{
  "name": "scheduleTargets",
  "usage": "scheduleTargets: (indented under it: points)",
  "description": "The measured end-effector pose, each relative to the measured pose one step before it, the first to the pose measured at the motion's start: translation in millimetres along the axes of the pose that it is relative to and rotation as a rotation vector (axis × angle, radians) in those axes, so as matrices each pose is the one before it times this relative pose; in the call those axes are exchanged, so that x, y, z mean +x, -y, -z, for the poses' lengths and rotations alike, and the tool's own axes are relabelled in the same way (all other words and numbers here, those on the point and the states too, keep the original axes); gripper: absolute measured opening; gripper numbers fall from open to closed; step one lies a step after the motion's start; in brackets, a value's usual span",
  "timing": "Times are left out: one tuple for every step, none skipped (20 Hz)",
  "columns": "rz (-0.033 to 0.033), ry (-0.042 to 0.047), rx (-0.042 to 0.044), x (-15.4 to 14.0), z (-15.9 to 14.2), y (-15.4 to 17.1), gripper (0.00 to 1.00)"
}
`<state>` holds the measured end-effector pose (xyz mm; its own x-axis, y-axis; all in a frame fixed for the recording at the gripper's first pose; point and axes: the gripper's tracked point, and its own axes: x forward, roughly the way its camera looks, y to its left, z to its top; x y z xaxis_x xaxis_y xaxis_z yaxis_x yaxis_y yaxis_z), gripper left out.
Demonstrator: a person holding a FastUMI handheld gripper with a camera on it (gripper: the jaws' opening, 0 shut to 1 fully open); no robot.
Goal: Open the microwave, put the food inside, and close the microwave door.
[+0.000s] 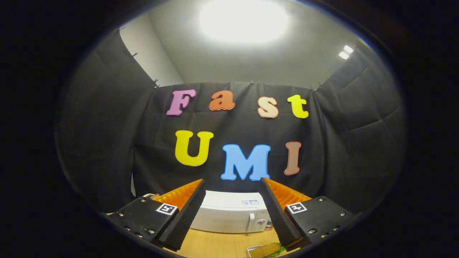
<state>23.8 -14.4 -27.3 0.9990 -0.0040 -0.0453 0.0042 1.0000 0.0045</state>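
— Why is your claw (233,211) held so high and spread?

— I hold nothing; the fingers stand wide apart. I keep back so I can take in the whole microwave (231,216), which sits beyond them on the table (218,245), its door shut and its handle (251,222) toward the right.

— And the food?

— On a tray (254,248) near me, just beside my right finger (278,211).

— Room to move?

— I judge bare table lies between me and the door; the cloth wall (107,150) stands close behind the microwave.

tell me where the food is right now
In the gripper view, the food lies on the wooden table, in front of the closed microwave, just below the open jaws, nearer the right one.
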Motion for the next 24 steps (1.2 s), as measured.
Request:
scheduleTargets:
  points:
    - [0.00357,-0.00208,-0.00036,2.85,2.34,2.08,0.95]
    - [0.00516,-0.00223,0.00022,2.84,2.43,2.78,0.95]
    - [0.00110,-0.00134,0.00207,3.36,3.61,1.44,0.95]
    - [0.00361,-0.00442,0.00002,3.61,4.52,2.27,0.95]
    - [0.00442,-0.00681,0.00022,3.41,5.85,2.80,0.95]
    - [0.00046,-0.00613,0.00072,4.33,5.39,2.26,0.95]
    - [0.00044,-0.00543,0.00040,5.37,6.54,1.90,0.95]
    - [0.00317,-0.00466,0.00165,6.04,6.43,3.54,0.95]
    - [0.00648,-0.00673,0.00339,5.88,8.50,4.89,0.95]
    - [0.00354,-0.00783,0.00433,6.41,8.79,3.27,0.95]
    - [0.00389,-0.01055,0.00503,8.30,10.47,3.36,0.95]
    - [0.00231,-0.01195,0.00768,8.64,11.32,3.50,0.95]
    - [-0.00512,-0.01075,0.01006,8.79,11.78,1.80,0.95]
    - [-0.00617,-0.01236,0.00962,10.41,12.39,2.78,0.95]
    - [-0.00692,-0.01164,0.00955,11.45,13.42,2.79,0.95]
    - [-0.00477,-0.01257,0.00904,11.23,13.27,3.27,0.95]
    - [-0.00063,-0.01301,0.00677,12.37,14.71,4.60,0.95]
    - [0.00212,-0.01218,0.00463,11.45,12.78,4.55,0.95]
    - [0.00008,-0.00929,0.00216,11.65,12.51,4.43,0.95]
    - [0.00304,-0.00996,0.00300,10.86,12.01,4.31,0.95]
    - [0.00153,-0.00769,0.00190,10.81,11.38,3.45,0.95]
    - [0.00274,-0.00536,-0.00091,9.70,10.19,4.14,0.95]
    - [0.00116,-0.00667,-0.00495,10.28,12.71,3.29,0.95]
    - [0.00522,-0.01293,-0.00359,9.73,11.72,4.02,0.95]
